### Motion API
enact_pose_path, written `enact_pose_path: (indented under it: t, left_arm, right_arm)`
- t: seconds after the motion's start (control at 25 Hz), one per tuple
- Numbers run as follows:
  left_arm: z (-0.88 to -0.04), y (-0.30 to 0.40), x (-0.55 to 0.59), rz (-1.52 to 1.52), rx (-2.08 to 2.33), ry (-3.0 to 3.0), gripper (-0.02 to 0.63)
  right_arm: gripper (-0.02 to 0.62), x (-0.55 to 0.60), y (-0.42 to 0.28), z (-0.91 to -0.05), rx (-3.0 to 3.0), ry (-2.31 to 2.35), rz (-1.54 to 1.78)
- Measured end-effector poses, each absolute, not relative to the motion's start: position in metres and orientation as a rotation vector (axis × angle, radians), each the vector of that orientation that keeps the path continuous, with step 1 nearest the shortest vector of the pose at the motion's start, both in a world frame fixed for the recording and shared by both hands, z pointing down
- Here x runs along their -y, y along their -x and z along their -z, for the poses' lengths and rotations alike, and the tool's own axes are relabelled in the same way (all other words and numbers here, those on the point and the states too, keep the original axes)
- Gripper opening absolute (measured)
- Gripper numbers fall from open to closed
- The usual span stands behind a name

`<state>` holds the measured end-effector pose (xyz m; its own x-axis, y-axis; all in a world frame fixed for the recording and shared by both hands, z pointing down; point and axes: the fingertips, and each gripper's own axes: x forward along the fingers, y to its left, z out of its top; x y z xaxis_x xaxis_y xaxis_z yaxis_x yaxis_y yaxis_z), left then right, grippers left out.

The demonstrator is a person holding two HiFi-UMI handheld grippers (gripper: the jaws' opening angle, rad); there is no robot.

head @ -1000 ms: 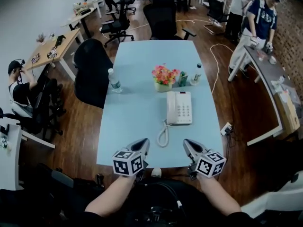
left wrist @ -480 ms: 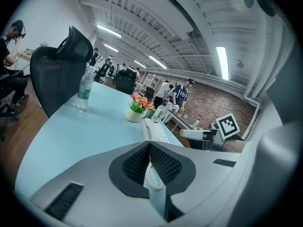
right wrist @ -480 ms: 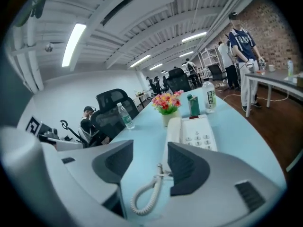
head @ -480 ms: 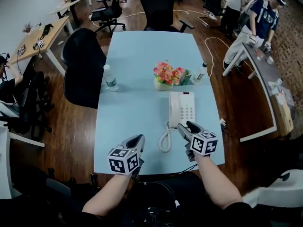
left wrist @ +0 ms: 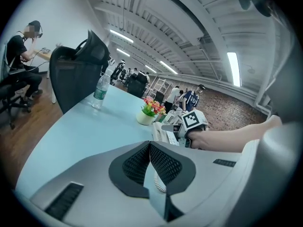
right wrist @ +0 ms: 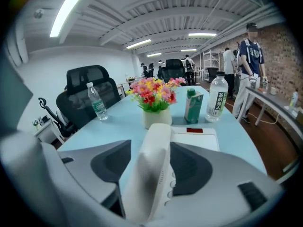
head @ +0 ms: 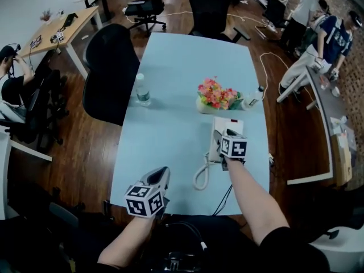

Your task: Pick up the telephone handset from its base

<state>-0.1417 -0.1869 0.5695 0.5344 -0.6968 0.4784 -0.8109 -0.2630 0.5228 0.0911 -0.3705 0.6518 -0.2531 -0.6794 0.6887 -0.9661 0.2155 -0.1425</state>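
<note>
Straddling the telephone handset (right wrist: 152, 167), the right gripper (right wrist: 150, 145) hangs low over the phone. Its jaws are set apart, one on each side of the receiver, with a sliver of table showing on the left side. The handset lies in its cradle along the left edge of the white telephone base (right wrist: 196, 138), which sits at the near right of a pale blue table (head: 170, 124). A coiled cord (head: 201, 175) loops off the phone toward the table's near edge. Just beyond the base stand a pot of pink and yellow flowers (right wrist: 154, 100), a green carton (right wrist: 193, 107) and a clear bottle (right wrist: 217, 100). A second water bottle (right wrist: 97, 102) stands well apart at the table's left side, beside a black office chair (head: 111, 73). The left gripper (left wrist: 149, 144), jaws pressed together and empty, hovers over the table's near edge, well clear of the phone. People (head: 335, 36) work at desks in the background.
</note>
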Motion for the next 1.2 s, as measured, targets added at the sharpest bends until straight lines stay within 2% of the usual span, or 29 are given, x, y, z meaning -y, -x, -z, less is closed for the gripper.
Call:
enact_pose_path:
  t: [0.28, 0.72, 1.04, 1.2]
  left_arm:
    - [-0.581, 0.167, 0.178, -0.194, 1.296, -1.932, 0.002]
    - [-0.580, 0.169, 0.184, -0.176, 1.302, -1.926, 0.002]
    - [-0.580, 0.177, 0.177, -0.178, 1.316, -1.915, 0.002]
    - [-0.577, 0.181, 0.174, -0.181, 1.326, -1.917, 0.002]
  right_arm:
    - [0.285, 0.393, -0.087, -0.678, 1.904, -1.543, -0.808]
    - [0.298, 0.398, -0.089, -0.693, 1.783, -1.578, -0.684]
    - [0.283, 0.399, -0.094, -0.692, 1.762, -1.616, -0.693]
    - [0.267, 0.398, -0.095, -0.690, 1.779, -1.635, -0.801]
